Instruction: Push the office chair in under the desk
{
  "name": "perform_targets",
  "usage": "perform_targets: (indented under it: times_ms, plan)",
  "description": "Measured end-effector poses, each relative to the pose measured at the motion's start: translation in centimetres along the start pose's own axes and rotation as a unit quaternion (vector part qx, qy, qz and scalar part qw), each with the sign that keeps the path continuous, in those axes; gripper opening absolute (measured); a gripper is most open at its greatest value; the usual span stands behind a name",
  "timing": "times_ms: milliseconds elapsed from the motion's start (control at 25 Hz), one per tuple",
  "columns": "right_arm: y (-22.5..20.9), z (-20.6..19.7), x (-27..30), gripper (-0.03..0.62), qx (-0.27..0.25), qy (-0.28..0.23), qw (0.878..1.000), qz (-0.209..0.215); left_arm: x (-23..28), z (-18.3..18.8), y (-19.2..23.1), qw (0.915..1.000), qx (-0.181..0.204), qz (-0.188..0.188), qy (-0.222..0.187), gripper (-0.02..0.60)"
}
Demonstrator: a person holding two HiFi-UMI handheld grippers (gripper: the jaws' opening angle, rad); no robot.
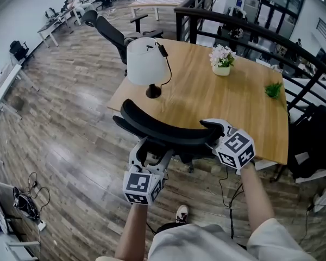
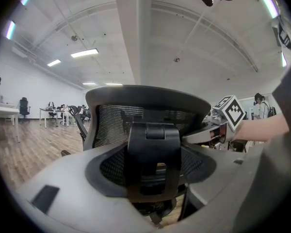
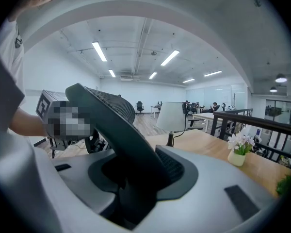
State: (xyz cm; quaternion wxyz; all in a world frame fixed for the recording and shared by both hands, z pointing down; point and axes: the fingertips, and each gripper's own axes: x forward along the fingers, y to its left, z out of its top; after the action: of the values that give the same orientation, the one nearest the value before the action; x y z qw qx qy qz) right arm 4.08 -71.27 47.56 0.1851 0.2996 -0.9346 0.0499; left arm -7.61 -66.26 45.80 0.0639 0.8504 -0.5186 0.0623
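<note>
1. Fingers (image 2: 58,193) of the left gripper (image 2: 153,166) are clamped on the black spine bracket behind the office chair (image 2: 148,108); the bracket fills the gap between them.
2. Over to the right gripper (image 3: 136,176): its fingers (image 3: 223,178) stand fairly wide, yet they pinch the curved top edge of the backrest.
3. The office chair sits right at the near edge of the desk (image 1: 244,107), facing it, with a white lamp (image 1: 145,61) standing on the desk beyond.
</note>
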Motion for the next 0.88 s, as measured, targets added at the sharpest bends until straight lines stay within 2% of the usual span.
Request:
perform_targets:
  times_ms: [880]
  plan:
    - [-1.3,0.8,1.9,0.172,0.013,0.001,1.0,-0.014,1.7,0.7,2.1,0.9999,0.004,-0.014,-0.002,0.327]
